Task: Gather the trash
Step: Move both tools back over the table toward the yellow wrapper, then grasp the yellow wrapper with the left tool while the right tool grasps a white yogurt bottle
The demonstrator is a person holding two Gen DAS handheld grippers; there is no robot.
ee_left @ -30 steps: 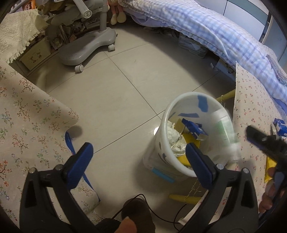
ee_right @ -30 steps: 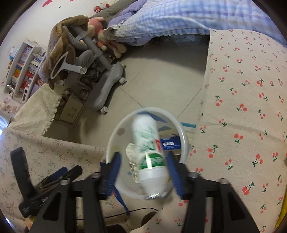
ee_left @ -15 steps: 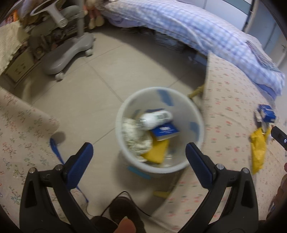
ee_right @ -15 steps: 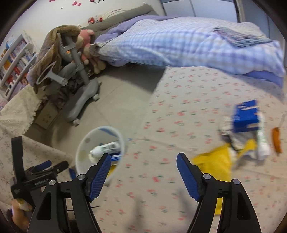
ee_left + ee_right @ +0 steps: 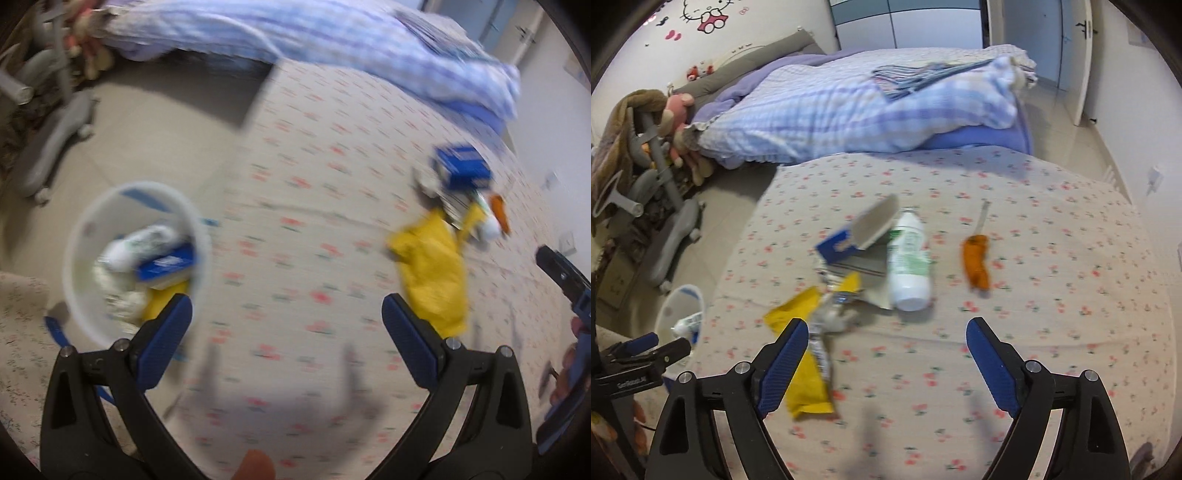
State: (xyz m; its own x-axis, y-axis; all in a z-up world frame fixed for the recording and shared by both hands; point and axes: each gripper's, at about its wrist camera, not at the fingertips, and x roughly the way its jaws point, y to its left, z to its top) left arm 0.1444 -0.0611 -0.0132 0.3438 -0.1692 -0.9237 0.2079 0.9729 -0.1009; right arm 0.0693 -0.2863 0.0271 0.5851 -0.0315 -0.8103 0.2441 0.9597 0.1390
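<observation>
The white bottle that hung between the right gripper's [image 5: 882,360] fingers a second ago now lies in the white bin [image 5: 79,291], and both views have swung from the bin to the floral-cloth surface [image 5: 1052,295]. There a second white bottle [image 5: 908,264] with a green label lies on its side, long axis running away from the camera, cap end far. Its label is too blurred to read. Beside it sit a blue box [image 5: 836,251], a yellow wrapper [image 5: 803,384] and an orange-handled tool [image 5: 975,262]. The right gripper's jaws are opening, empty. The left gripper [image 5: 286,339] is spread wide, also empty; "GenRobot" is just legible on its body in the right view.
</observation>
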